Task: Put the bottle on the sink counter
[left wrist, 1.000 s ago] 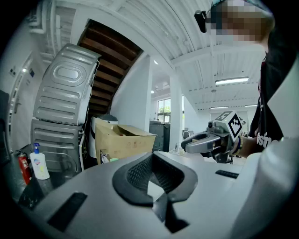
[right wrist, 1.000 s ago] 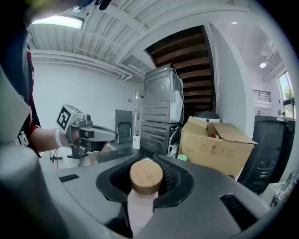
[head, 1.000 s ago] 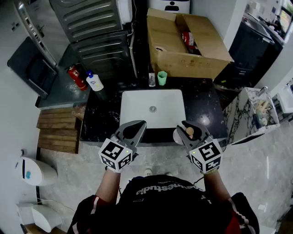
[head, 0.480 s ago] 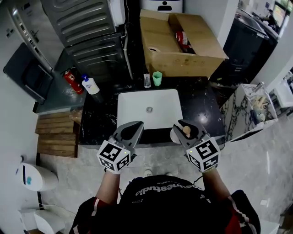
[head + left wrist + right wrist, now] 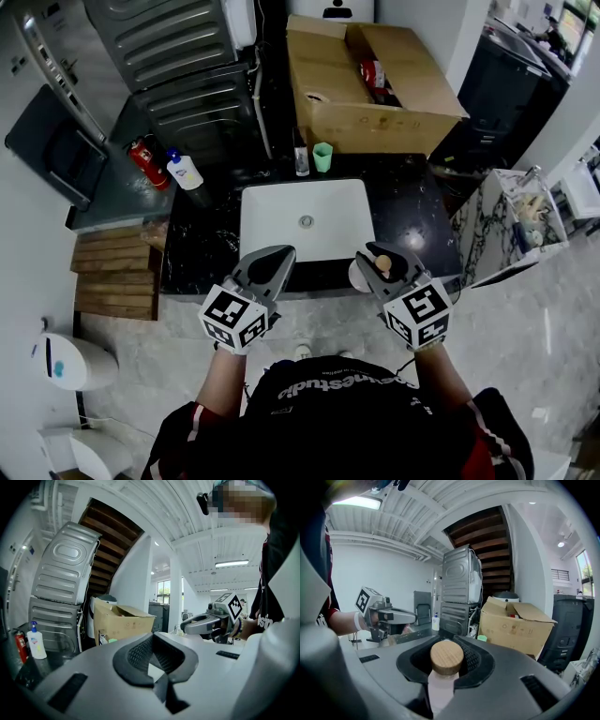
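Note:
A pale bottle [image 5: 363, 277] with a round wooden cap stands upright between the jaws of my right gripper [image 5: 375, 259], which is shut on its neck. In the right gripper view the bottle [image 5: 446, 659] fills the jaw opening, cap on top. It hangs over the front edge of the black sink counter [image 5: 417, 225], right of the white basin [image 5: 281, 225]. My left gripper [image 5: 278, 255] hovers at the counter's front edge on the left, its jaws shut with nothing in them. In the left gripper view the left gripper [image 5: 157, 670] points over the basin.
At the back of the counter stand a green cup [image 5: 322, 157] and a small clear bottle [image 5: 301, 162]. Behind them lies an open cardboard box [image 5: 375, 89]. A soap dispenser [image 5: 185, 170] and a red extinguisher [image 5: 146, 161] sit back left, by stacked washing machines [image 5: 178, 56].
Both grippers keep their places at the counter's front edge, and the bottle stays in the right one. Only the head view has shifted slightly.

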